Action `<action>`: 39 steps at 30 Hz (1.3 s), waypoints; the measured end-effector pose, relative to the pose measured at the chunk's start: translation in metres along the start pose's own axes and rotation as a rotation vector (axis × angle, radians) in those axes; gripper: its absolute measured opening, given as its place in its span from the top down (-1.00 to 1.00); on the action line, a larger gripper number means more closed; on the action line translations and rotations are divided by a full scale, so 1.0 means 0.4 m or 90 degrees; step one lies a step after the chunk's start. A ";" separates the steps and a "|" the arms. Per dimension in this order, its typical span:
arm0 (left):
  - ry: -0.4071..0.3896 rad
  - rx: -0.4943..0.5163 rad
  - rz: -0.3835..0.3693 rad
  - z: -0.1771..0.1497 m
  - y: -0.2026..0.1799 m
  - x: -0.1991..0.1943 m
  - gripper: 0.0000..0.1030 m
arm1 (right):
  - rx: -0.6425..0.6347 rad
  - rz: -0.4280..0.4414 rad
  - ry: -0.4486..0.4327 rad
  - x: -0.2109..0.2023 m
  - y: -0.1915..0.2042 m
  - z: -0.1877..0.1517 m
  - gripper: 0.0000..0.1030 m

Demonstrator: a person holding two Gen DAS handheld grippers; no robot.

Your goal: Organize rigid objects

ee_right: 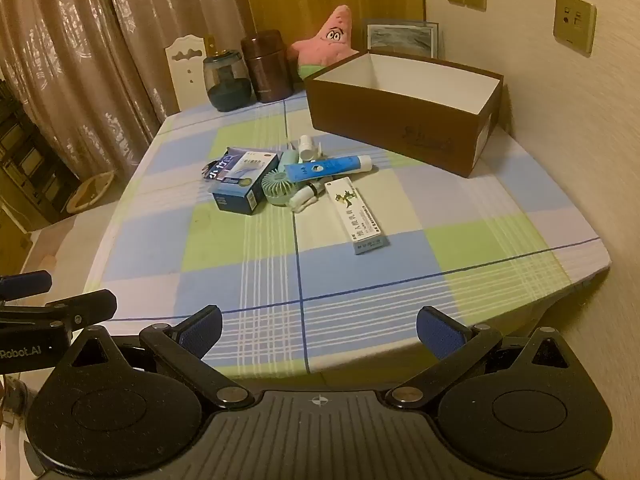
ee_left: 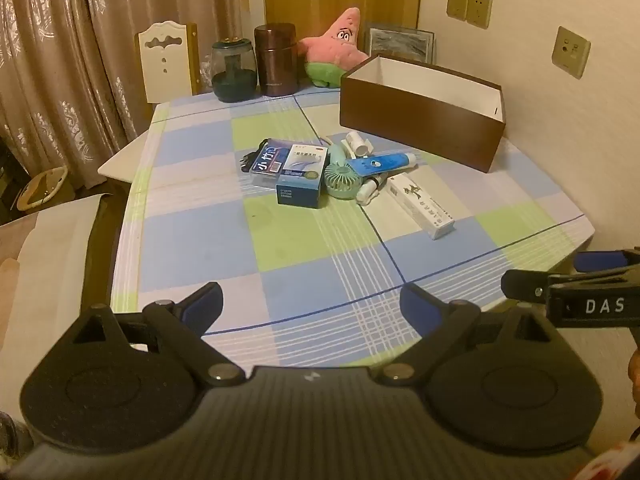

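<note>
A pile of small items lies mid-table: a blue medicine box (ee_left: 301,178) (ee_right: 244,184), a mint hand fan (ee_left: 343,182) (ee_right: 280,188), a blue tube (ee_left: 384,162) (ee_right: 328,168), a long white carton (ee_left: 422,204) (ee_right: 356,216) and small white bottles (ee_left: 358,144) (ee_right: 307,147). An open brown box (ee_left: 420,120) (ee_right: 400,120) with a white inside stands behind them at the right. My left gripper (ee_left: 310,304) and right gripper (ee_right: 318,330) are both open and empty, over the near table edge, far from the pile.
A checked cloth covers the table (ee_left: 280,256) (ee_right: 256,272). At the back stand a dark glass jar (ee_left: 233,72), a brown canister (ee_left: 277,62), a pink star plush (ee_left: 340,48) and a white chair (ee_left: 168,60). A wall lies right, curtains left.
</note>
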State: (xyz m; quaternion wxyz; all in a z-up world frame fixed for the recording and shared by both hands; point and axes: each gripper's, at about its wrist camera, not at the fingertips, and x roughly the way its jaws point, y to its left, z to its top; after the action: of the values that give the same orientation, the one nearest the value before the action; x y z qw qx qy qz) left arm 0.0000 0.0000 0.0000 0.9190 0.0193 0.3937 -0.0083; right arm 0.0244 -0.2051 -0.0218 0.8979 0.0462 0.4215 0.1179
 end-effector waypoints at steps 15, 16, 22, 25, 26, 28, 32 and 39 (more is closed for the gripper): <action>0.005 -0.005 -0.005 0.001 0.002 0.000 -0.84 | -0.002 -0.004 -0.002 0.001 -0.002 0.004 -1.00; 0.005 -0.004 -0.005 0.001 0.001 0.000 -0.84 | -0.002 -0.004 -0.002 0.001 -0.003 0.003 -1.00; 0.005 -0.004 -0.006 0.005 0.002 -0.001 -0.84 | -0.003 -0.004 -0.002 0.002 -0.002 0.007 -1.00; 0.005 -0.004 -0.005 0.008 0.002 -0.001 -0.84 | -0.002 -0.004 -0.001 0.003 -0.002 0.007 -1.00; 0.005 -0.004 -0.006 0.008 0.002 -0.001 -0.84 | -0.002 -0.004 0.000 0.004 -0.002 0.007 -1.00; 0.005 -0.003 -0.005 0.007 0.002 -0.001 -0.84 | -0.002 -0.004 0.000 0.004 -0.002 0.007 -1.00; 0.005 -0.004 -0.005 0.009 0.002 -0.001 -0.84 | -0.004 -0.004 -0.001 0.001 0.000 0.008 -1.00; 0.005 -0.003 -0.005 0.014 -0.002 0.000 -0.84 | -0.003 -0.005 -0.001 0.004 -0.003 0.008 -1.00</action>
State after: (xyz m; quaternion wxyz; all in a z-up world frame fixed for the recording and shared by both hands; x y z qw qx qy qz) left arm 0.0039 -0.0012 0.0038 0.9175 0.0154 0.3972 -0.0111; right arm 0.0282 -0.2057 -0.0211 0.8987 0.0429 0.4209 0.1156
